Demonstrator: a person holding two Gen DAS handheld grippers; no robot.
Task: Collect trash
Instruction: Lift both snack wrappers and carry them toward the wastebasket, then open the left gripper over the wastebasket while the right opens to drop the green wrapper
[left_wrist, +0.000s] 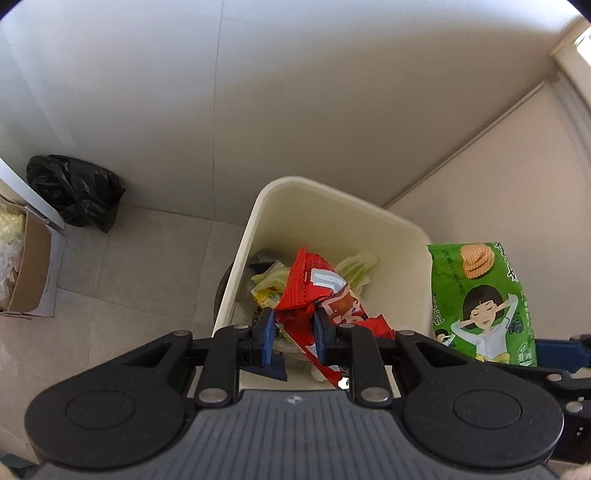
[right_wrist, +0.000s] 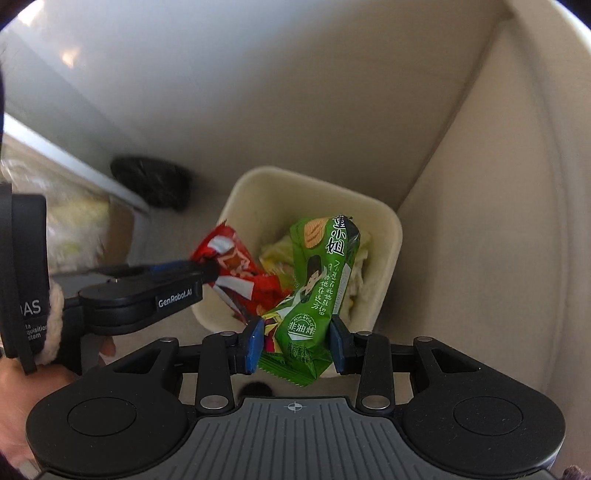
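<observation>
A pale tiled floor (left_wrist: 147, 266) meets plain walls in a corner, where a cream bin (left_wrist: 332, 206) stands with wrappers and green scraps inside. Left of the bin, a black bag (left_wrist: 75, 192) slumps against the wall, near a cardboard box (left_wrist: 31, 273). Over the bin, the right gripper (right_wrist: 297, 343) pinches a green chip bag (right_wrist: 317, 280); beside it the left gripper (left_wrist: 293, 332) clamps a red wrapper (left_wrist: 317, 284) above the bin's near edge
</observation>
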